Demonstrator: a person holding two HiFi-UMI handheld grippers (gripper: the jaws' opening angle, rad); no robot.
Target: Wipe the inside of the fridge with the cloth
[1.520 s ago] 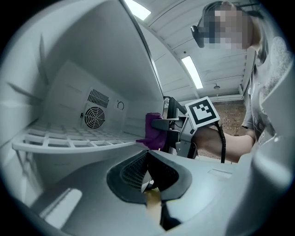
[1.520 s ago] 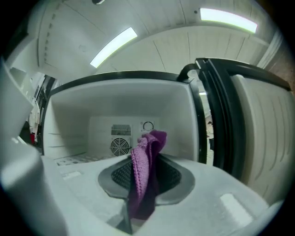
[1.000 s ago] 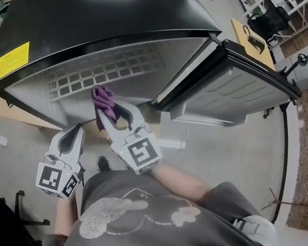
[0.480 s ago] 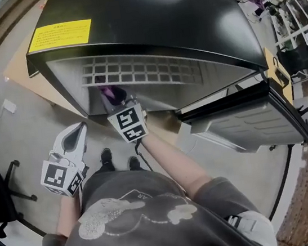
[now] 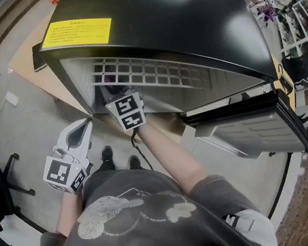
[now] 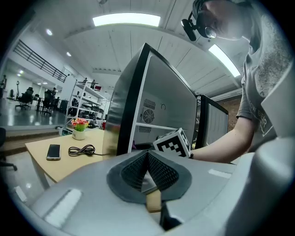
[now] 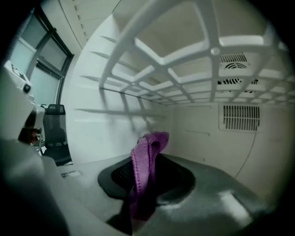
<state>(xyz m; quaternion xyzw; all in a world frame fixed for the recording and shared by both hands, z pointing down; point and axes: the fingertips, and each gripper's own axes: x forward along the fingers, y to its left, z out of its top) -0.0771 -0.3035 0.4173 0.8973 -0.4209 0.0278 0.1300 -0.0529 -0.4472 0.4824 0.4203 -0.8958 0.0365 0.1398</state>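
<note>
I have the right gripper (image 5: 113, 94) pinching the purple cloth (image 7: 140, 161) inside the fridge (image 5: 173, 20); wiping looks barely begun. The left gripper (image 6: 147, 159) hangs outside, jaws pressed together.

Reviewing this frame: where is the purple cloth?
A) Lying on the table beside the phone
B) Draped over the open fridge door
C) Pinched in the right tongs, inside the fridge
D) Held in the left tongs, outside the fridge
C: the right gripper view shows the purple cloth clamped in the right tongs, with the fridge walls and its shelf grid around them.
</note>
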